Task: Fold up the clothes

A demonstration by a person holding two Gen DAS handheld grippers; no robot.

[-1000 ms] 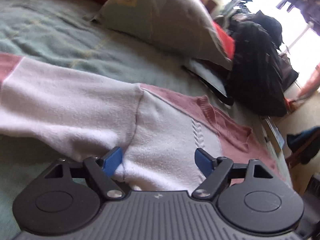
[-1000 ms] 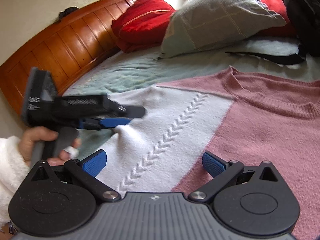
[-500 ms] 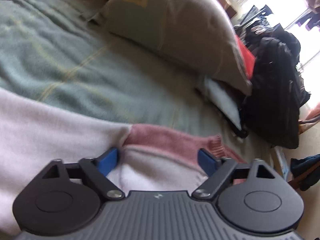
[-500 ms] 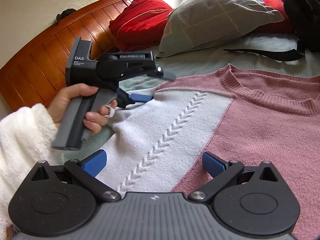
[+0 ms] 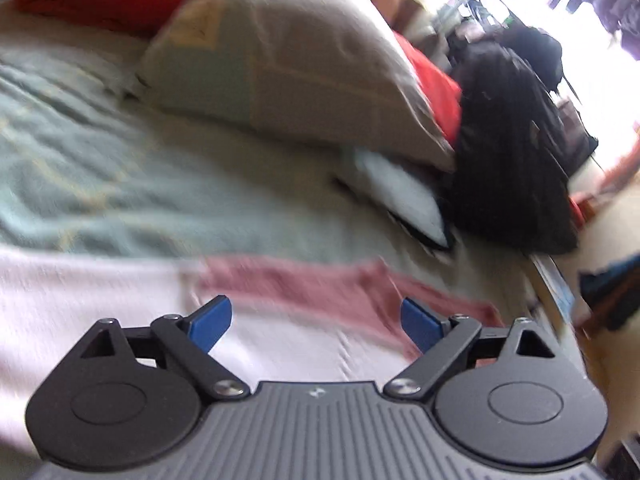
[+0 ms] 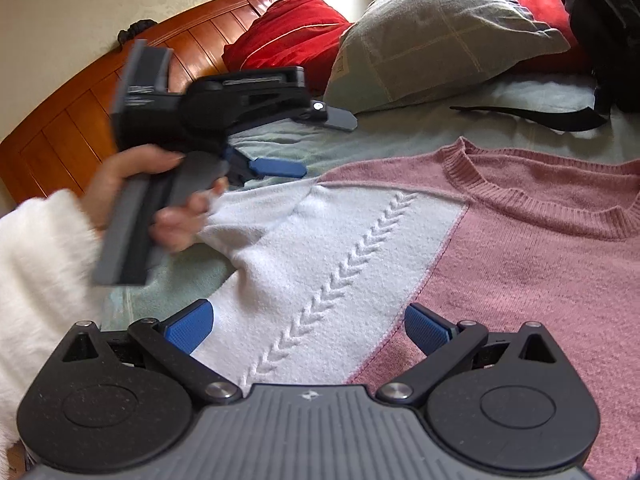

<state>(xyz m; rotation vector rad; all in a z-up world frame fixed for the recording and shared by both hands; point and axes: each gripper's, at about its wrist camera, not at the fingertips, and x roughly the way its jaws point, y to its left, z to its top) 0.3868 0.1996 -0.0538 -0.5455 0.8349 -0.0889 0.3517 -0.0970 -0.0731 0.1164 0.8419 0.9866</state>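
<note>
Sweater flat on the bed, no fold made yet

The pink-and-white sweater (image 6: pixel 460 248) lies spread face-up below the grey pillow (image 6: pixel 436 36). Left gripper (image 6: pixel 276 168) hovers by its white shoulder, jaws apart and empty, though that view is blurred. Right gripper (image 6: pixel 308 328) is spread wide over the chest. Every fold looks left to do.

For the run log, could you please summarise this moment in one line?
sweater flat on bed | left gripper open, above it | right gripper open, empty
</note>
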